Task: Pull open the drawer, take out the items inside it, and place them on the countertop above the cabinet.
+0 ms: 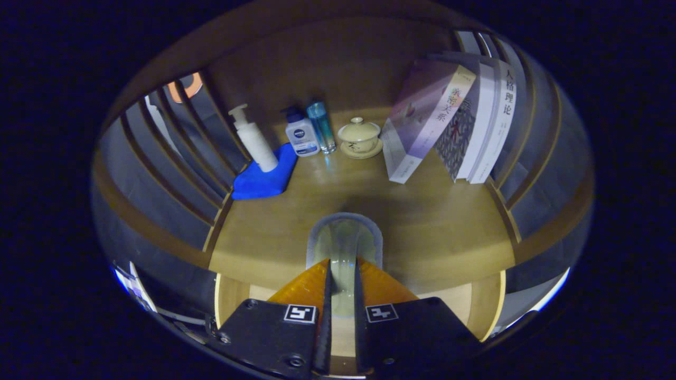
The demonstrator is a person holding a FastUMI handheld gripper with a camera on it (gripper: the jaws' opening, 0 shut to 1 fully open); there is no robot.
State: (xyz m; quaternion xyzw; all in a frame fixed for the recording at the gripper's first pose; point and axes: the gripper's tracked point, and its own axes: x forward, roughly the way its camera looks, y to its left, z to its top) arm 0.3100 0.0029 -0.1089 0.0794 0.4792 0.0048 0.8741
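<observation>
My gripper [342,266] is shut on a pale green flat item with a grey rim [346,237]. Both fingers press its near end, and the rest juts out ahead of them. The item hangs over the front part of the wooden countertop [438,227]; whether it touches the wood I cannot tell. Below the countertop's front edge, on either side of the fingers, shows the light wooden inside of the open drawer [232,298]. What lies in the drawer is hidden by the gripper body.
At the back of the countertop stand a white pump bottle [253,140] on a blue cloth [261,179], a small white bottle [301,136], a clear blue bottle [321,125] and a lidded cup on a saucer [360,138]. Leaning books [449,121] fill the back right. Slatted walls [174,158] close both sides.
</observation>
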